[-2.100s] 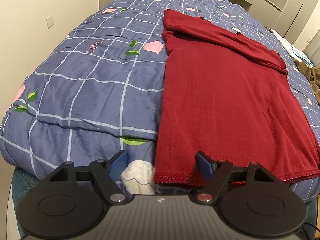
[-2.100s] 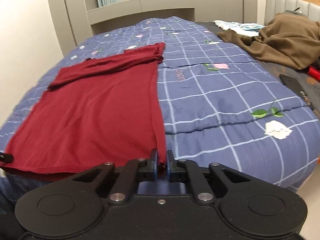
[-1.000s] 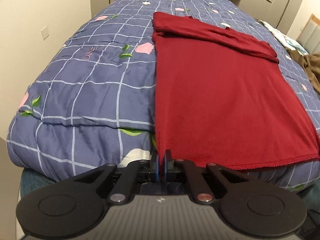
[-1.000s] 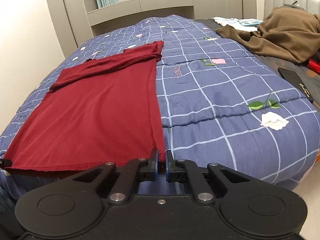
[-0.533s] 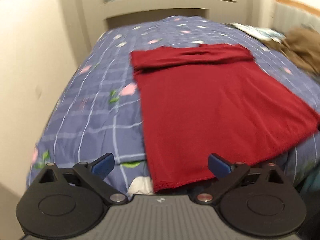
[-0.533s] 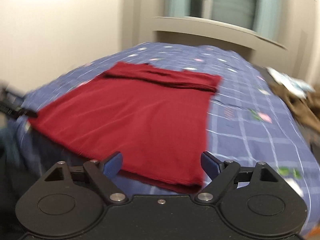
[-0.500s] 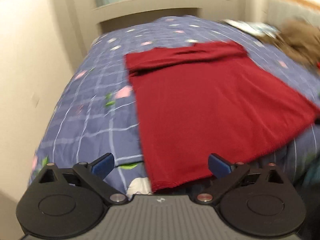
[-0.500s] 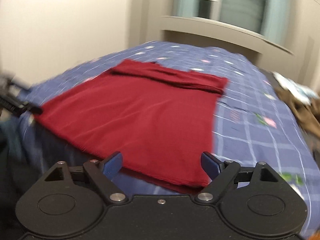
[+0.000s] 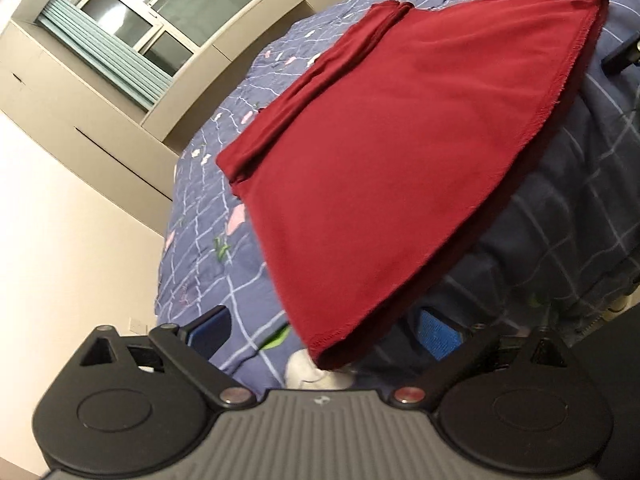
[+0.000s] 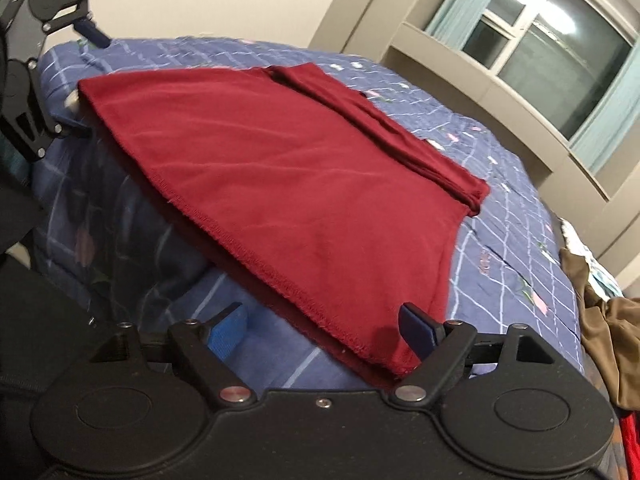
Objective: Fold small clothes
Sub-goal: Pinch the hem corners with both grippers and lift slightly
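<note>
Jaws wide at both hem corners, gripping nothing.
You opened left gripper (image 9: 324,334) and right gripper (image 10: 326,326) around the red garment (image 10: 296,184) at the bed (image 10: 512,248) edge, probably to regrip.

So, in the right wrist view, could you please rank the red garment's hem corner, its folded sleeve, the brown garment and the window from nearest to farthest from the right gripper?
1. Hem corner, just inside the right gripper's open jaws.
2. Folded sleeve, across the garment's far end.
3. Brown garment, far right on the bed; close to the sleeve's rank, hard to call.
4. Window, upper right, behind the bed.

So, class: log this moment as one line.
red top flat on quilt | left tongs open, empty | right tongs open, empty
</note>
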`<state>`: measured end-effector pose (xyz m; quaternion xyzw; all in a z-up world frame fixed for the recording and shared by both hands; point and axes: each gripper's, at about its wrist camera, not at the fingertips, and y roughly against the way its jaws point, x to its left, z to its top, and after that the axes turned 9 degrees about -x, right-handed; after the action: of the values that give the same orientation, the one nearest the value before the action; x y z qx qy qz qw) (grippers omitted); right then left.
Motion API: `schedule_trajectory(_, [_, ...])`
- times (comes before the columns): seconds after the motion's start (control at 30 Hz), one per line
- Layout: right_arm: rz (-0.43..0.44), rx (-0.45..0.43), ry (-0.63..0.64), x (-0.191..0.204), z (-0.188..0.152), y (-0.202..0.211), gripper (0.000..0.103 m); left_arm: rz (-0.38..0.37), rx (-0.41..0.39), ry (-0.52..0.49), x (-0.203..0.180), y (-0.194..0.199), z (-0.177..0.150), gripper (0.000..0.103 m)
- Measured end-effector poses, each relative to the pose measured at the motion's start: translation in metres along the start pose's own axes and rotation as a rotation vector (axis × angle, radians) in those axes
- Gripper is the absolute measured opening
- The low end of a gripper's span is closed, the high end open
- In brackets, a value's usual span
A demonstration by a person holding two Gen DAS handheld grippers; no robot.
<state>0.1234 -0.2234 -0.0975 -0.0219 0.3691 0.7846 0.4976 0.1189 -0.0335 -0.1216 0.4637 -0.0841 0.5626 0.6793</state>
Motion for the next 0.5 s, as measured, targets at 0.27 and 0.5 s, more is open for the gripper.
schedule_trajectory(0.27, [-0.002, -0.047, -0.034, 0.0005, -0.0025, 0.0033, 0.048, -0.027, -0.068, -0.021, 0.0025, 0.0068, -0.0028, 0.06])
schedule_trajectory(0.5, [-0.014, -0.056, -0.03, 0.0057, -0.0075, 0.0082, 0.043, -0.046, -0.102, -0.044, 0.0024, 0.0057, -0.0061, 0.049])
